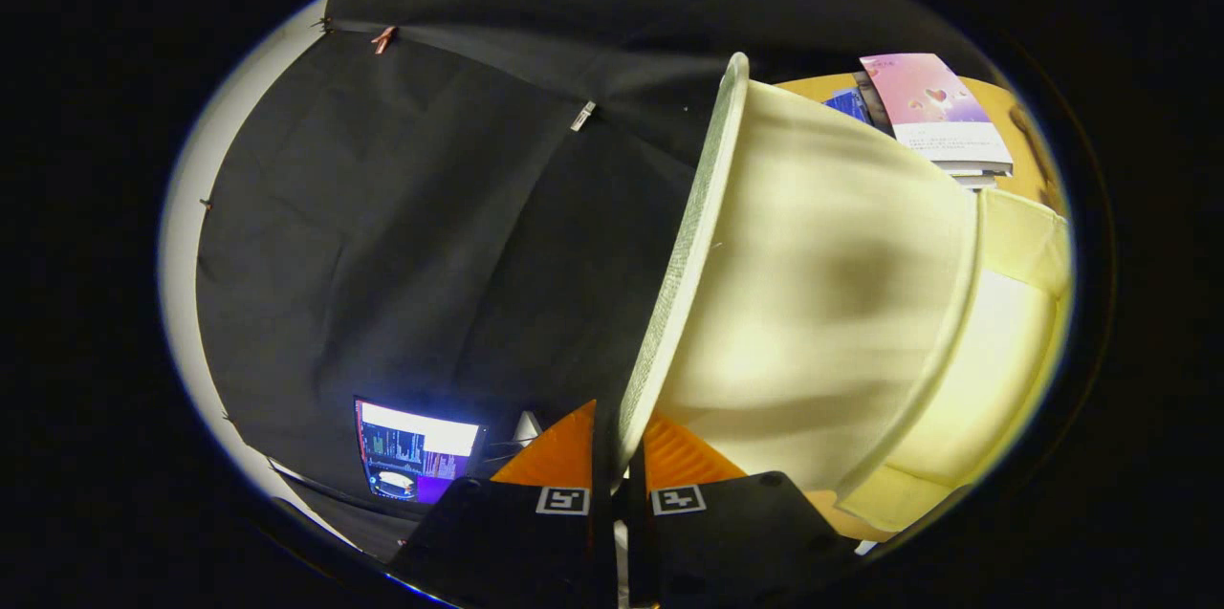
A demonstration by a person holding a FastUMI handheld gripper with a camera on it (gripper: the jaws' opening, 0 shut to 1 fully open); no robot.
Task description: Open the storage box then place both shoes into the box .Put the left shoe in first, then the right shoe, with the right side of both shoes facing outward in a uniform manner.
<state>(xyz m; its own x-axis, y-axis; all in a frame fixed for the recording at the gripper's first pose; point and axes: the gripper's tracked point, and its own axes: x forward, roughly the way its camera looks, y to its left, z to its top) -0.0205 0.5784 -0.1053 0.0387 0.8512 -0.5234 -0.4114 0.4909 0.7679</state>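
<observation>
The pale yellow storage box (1014, 322) lies beyond the fingers, its lid (794, 303) swung up and tilted. The lid's thin edge runs down into the narrow gap of the gripper (620, 485), whose two fingers are closed together and clamp that edge from both sides. Past the box, books (942, 117) rest on a wooden surface (1004, 102). A lit screen (413, 451) stands beside the fingers, against the black cloth wall (421, 236).
</observation>
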